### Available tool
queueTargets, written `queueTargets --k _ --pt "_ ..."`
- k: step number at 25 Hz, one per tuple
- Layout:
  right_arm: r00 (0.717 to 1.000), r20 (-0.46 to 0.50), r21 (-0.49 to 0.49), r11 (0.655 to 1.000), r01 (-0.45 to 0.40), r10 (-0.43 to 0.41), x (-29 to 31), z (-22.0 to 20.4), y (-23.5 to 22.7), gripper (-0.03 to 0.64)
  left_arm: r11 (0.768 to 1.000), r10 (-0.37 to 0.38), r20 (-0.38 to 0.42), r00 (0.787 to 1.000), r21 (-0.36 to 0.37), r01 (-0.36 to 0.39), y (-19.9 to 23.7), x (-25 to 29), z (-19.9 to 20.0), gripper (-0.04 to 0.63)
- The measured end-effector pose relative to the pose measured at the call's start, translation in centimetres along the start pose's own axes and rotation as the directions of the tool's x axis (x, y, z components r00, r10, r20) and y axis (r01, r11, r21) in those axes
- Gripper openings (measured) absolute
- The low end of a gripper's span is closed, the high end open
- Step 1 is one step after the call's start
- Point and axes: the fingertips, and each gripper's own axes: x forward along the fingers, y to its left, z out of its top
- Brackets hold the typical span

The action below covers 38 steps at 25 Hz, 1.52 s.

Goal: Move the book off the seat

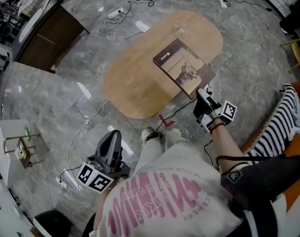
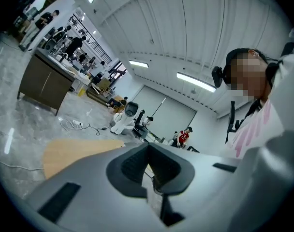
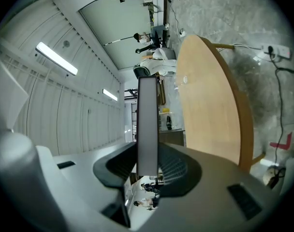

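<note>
jaws of the right gripper (image 1: pixel 202 92) pinch the near corner of the thin dark-covered book (image 1: pixel 179 65), which lies over the light oval wooden table (image 1: pixel 135 83). jaws of the left gripper (image 1: pixel 113 135) sit together, empty, low beside the person.

The book (image 1: pixel 182 65) has a smooth dark paper cover, the oval table (image 1: pixel 135 83) is matt pale wood, and the floor (image 1: pixel 51 107) is polished grey marbled stone.

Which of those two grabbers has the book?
The right gripper: it clamps the book by its edge at the wooden table. The left gripper holds nothing.
</note>
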Motion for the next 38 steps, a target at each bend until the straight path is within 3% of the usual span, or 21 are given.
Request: queueTargets --k 7,20,29,34,38 --pt "0.997 0.031 0.061 0.996 0.071 -0.073 -0.7 -3.6 -6.0 0.149 0.999 -0.053 -0.125 0.991 -0.017 0.052 2.2 0.5 -2.6 0.008" --pt "0.976 -0.008 0.145 0.966 0.216 -0.217 4.3 -4.6 -12.7 0.149 0.982 -0.117 -0.252 0.961 -0.172 0.075 7.5 8.1 -2.9 0.008" --pt "0.965 -0.046 0.177 0.949 0.261 -0.257 3.3 -5.1 -14.8 0.149 0.967 -0.104 -0.316 0.943 -0.255 0.021 8.2 7.6 -6.6 0.008" --pt "0.962 -0.068 0.188 0.943 0.273 -0.265 3.9 -5.2 -15.6 0.149 0.958 -0.128 -0.38 0.916 -0.286 0.015 7.6 7.5 -9.3 0.008" --pt "0.957 -0.094 0.192 0.938 0.287 -0.274 4.3 -5.3 -16.3 0.149 0.962 -0.109 -0.465 0.879 -0.273 -0.025 7.4 7.2 -12.2 0.008"
